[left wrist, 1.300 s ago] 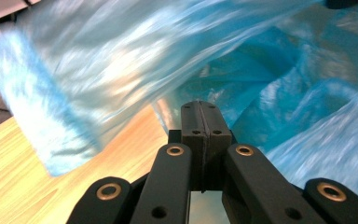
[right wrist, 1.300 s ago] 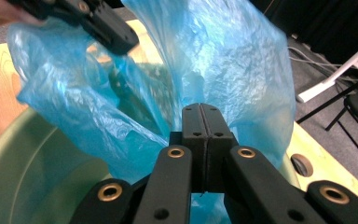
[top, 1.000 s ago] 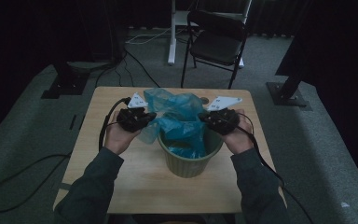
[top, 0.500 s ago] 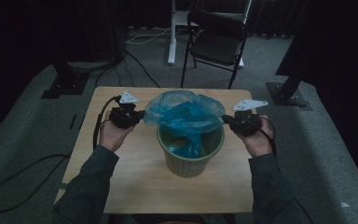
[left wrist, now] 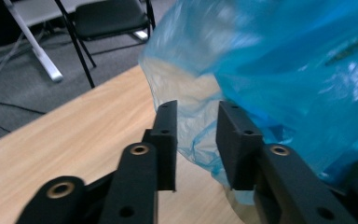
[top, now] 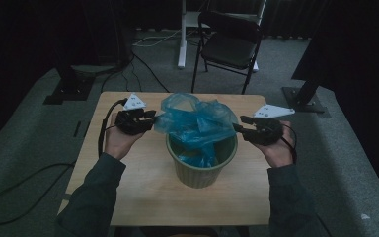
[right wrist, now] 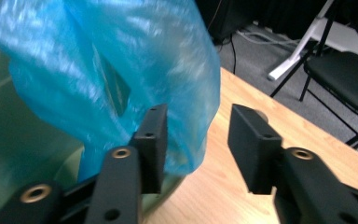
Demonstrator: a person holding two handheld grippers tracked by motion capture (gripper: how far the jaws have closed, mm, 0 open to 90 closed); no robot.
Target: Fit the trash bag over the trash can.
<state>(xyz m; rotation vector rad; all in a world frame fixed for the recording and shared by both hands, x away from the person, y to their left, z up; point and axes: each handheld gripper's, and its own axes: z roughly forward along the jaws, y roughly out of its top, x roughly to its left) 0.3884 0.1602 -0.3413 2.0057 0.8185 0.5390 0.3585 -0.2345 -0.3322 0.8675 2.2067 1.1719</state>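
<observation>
Nearest: person's forearms at table (top: 128, 197) edge. Then bin (top: 202, 165), mid-table, w/ blue bag (top: 197, 121) partly inside, top bunched up above rim, not folded over it.

L gripper (top: 150, 118) just left of bag; jaws have just been opening, now apart, bag film loose between them, not pinched. R gripper (top: 238, 124) just right of bag; jaws also just opened, wide, bag edge by one jaw, gap bare.

Progress, my read: bag is in bin, both grips let go. Left to do: spread mouth, pull it down over rim all round.

Far: chair (top: 229, 44) behind table.
</observation>
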